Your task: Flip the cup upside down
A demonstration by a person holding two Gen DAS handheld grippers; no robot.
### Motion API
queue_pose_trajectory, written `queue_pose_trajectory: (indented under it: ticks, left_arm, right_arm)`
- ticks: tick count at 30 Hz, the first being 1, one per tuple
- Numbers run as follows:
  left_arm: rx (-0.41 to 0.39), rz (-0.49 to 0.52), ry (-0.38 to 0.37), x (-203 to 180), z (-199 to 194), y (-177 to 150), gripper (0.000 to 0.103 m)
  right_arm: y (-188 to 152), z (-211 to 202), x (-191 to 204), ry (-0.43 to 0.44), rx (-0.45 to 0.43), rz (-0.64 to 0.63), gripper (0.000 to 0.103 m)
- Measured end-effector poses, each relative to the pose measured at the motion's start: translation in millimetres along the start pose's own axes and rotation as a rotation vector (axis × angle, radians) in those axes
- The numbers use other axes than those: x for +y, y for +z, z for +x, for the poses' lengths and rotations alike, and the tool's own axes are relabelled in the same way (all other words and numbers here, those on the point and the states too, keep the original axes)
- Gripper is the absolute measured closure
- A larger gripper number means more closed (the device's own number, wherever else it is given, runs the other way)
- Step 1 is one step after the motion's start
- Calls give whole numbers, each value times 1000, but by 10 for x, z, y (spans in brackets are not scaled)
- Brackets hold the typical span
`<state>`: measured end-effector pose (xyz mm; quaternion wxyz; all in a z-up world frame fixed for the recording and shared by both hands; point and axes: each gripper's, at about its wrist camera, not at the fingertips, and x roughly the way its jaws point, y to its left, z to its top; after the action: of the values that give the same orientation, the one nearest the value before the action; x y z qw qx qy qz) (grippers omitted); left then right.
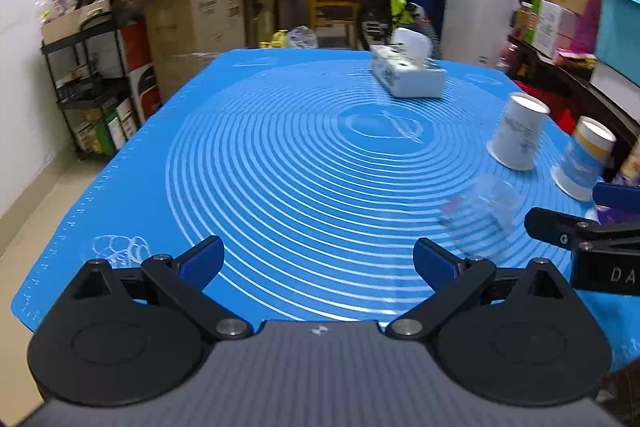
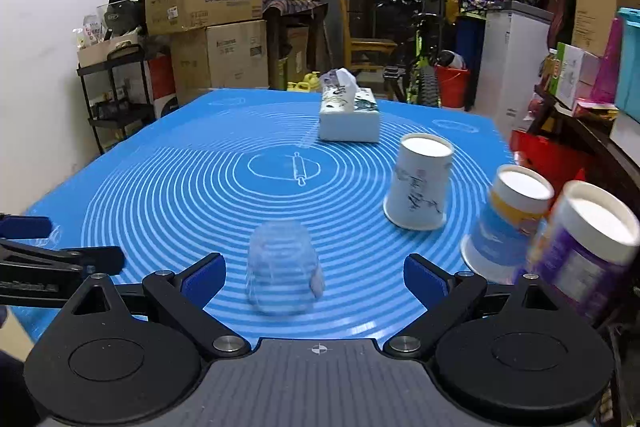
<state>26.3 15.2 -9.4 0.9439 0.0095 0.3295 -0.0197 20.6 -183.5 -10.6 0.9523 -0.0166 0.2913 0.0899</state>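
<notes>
Both wide open, left gripper [image 1: 318, 261] empty, right gripper [image 2: 316, 273] flanking clear cup [image 2: 282, 267], untouched

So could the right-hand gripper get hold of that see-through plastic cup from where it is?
Probably yes. The clear plastic cup stands on the blue mat just ahead of the open right gripper, roughly between its blue fingers, with nothing between them. The paper cups stand off to the right.
</notes>
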Motion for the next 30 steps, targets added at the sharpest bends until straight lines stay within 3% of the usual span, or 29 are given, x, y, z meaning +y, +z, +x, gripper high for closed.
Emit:
queue_pose_trajectory:
  ticks: [13, 30]
  left_arm:
    - [-11, 90, -33, -260, -329, -183, 3]
    - [-15, 137, -54, -390, -437, -324, 3]
  right_arm:
    - [-263, -527, -98, -13, 16, 70, 8]
    - [-338, -659, -85, -24, 46, 41, 8]
